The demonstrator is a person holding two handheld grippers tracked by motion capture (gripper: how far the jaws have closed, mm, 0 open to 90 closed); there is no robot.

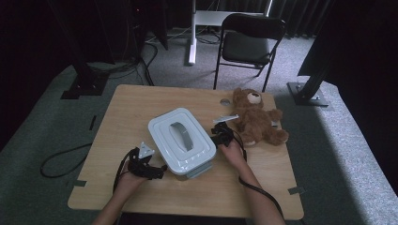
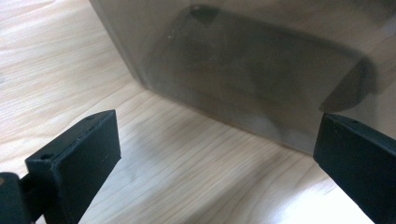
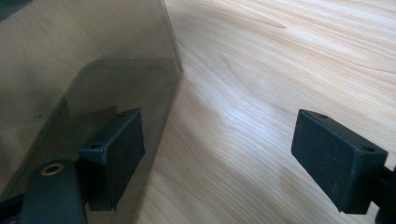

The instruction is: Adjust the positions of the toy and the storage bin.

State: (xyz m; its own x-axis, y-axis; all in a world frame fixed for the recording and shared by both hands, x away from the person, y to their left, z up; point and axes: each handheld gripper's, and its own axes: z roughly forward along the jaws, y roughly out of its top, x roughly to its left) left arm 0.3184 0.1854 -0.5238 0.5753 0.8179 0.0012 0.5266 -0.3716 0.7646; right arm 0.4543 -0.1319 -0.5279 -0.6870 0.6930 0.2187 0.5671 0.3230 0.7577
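Observation:
A pale blue plastic box [image 1: 183, 139] with a grey-handled lid sits in the middle of the wooden table [image 1: 141, 101]. My left gripper [image 1: 149, 169] lies low at the box's near left side, jaws wide apart. In the left gripper view the box's smoky translucent wall [image 2: 252, 74] stands just beyond the open left gripper [image 2: 219, 154]. My right gripper [image 1: 219, 133] is at the box's right side, open. In the right gripper view the box wall [image 3: 79, 79] is right beside one pad [image 3: 114, 149] of the open right gripper [image 3: 224, 156]; bare wood lies between the pads.
A brown teddy bear [image 1: 256, 117] lies on the table right of the box, close to my right hand. A small white strip [image 1: 226, 118] and a round hole cover [image 1: 225, 101] are near it. A folding chair [image 1: 248, 42] stands beyond the table.

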